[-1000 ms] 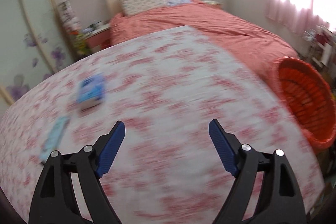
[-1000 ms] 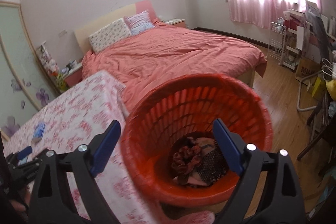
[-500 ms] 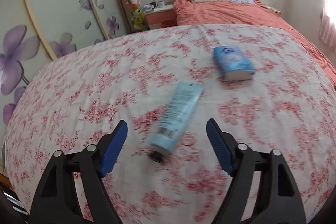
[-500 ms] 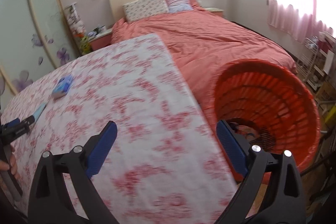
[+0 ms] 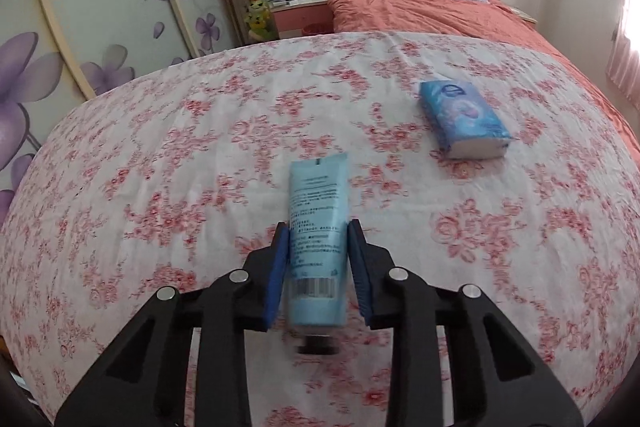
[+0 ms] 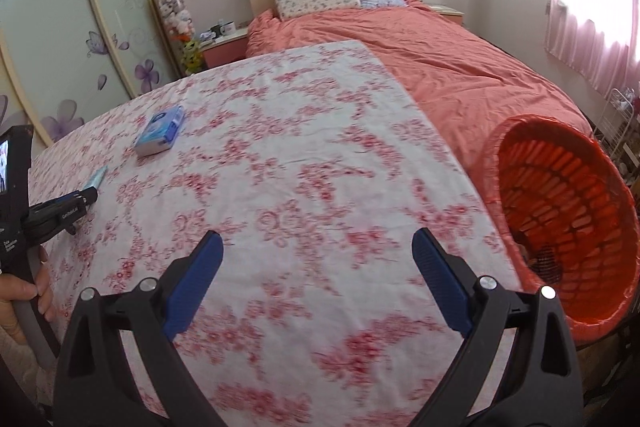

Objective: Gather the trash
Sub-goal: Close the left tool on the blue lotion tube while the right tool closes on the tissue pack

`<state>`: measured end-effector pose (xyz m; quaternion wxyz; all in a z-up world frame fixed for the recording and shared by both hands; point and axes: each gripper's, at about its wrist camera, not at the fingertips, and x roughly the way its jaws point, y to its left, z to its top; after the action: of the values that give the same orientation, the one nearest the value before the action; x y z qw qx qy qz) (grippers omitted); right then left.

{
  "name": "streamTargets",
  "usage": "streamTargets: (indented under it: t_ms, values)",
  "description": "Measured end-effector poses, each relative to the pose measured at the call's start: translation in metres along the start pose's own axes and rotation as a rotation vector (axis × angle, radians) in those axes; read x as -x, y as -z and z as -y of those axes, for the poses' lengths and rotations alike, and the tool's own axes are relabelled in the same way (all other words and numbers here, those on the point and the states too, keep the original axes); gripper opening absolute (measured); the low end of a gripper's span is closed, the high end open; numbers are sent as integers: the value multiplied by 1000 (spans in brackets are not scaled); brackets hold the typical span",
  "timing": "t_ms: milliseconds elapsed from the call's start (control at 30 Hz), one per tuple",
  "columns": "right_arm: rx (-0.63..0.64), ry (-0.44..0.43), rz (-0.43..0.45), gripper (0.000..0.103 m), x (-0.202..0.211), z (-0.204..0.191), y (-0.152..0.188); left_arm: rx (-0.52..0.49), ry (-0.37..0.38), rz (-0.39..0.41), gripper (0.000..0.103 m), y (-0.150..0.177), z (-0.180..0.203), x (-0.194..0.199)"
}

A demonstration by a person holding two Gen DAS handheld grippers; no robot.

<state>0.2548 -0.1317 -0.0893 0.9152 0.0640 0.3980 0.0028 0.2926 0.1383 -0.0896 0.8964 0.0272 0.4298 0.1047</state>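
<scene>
The left gripper [image 5: 316,247] has just closed on the tube [image 5: 318,227], mid-table [image 5: 200,147]. The right gripper [image 6: 318,259] gapes empty over bare cloth. The basket [image 6: 560,211] at the table's right edge holds dark scraps.

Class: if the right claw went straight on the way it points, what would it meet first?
Probably the tablecloth: the open right claw points down at bare cloth, nothing between. Depth is uncertain.
</scene>
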Motion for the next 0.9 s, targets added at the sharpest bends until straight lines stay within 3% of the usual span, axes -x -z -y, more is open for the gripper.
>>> streamTargets:
  t_ms: [200, 467, 600, 800, 900]
  values:
    - [51, -41, -10, 93, -18, -35, -13, 24, -73, -6, 31, 6, -37, -3]
    - [121, -164, -39, 85, -68, -122, -55, 94, -31, -13, 31, 5, -63, -6]
    - [155, -151, -54, 84, -97, -164, -74, 111, -10, -14, 31, 7, -66, -6]
    - [136, -132, -95, 84, -130, -192, -95, 128, 13, -16, 31, 8, -70, -6]
    - [148, -93, -123, 74, -143, -195, -96, 128, 13, -16, 31, 8, -70, -7]
